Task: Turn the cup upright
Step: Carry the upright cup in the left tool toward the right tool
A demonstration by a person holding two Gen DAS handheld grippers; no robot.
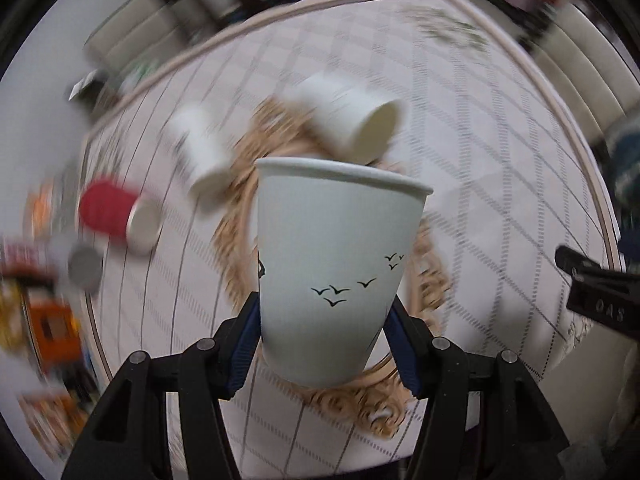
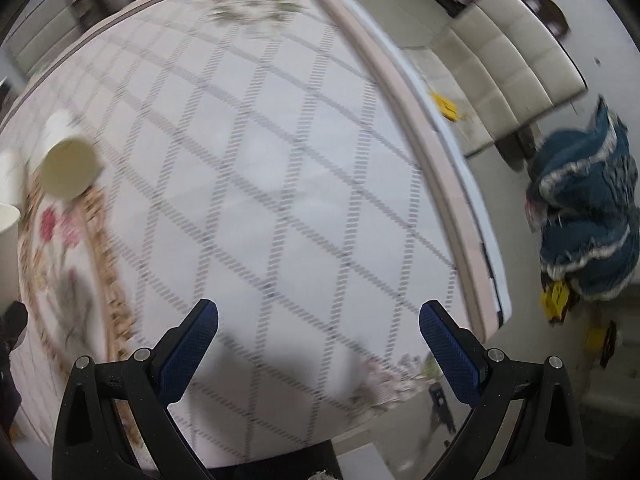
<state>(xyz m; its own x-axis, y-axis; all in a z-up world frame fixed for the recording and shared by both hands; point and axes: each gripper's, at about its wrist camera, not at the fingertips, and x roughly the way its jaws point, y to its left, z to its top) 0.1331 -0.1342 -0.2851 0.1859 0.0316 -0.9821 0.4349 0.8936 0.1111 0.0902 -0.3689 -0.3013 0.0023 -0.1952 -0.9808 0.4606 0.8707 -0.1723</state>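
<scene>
My left gripper [image 1: 324, 332] is shut on a pale blue paper cup [image 1: 336, 264] with small black birds printed on it. The cup is nearly upright, rim up, held above the table. Behind it a white cup [image 1: 352, 116] lies on its side, as do another white cup [image 1: 204, 156] and a red cup [image 1: 116, 212]. My right gripper [image 2: 318, 320] is open and empty over the patterned tablecloth. The lying white cup [image 2: 66, 164] shows at the left of the right wrist view.
The round table [image 2: 280, 160] has a diamond-pattern cloth and a floral medallion [image 1: 248, 200] in the middle. Cream chairs [image 2: 512, 80] stand past the far edge, a blue garment [image 2: 584, 216] to the right. Boxes and clutter [image 1: 44, 308] sit at the left. My right gripper's tip [image 1: 592, 288] shows at the right.
</scene>
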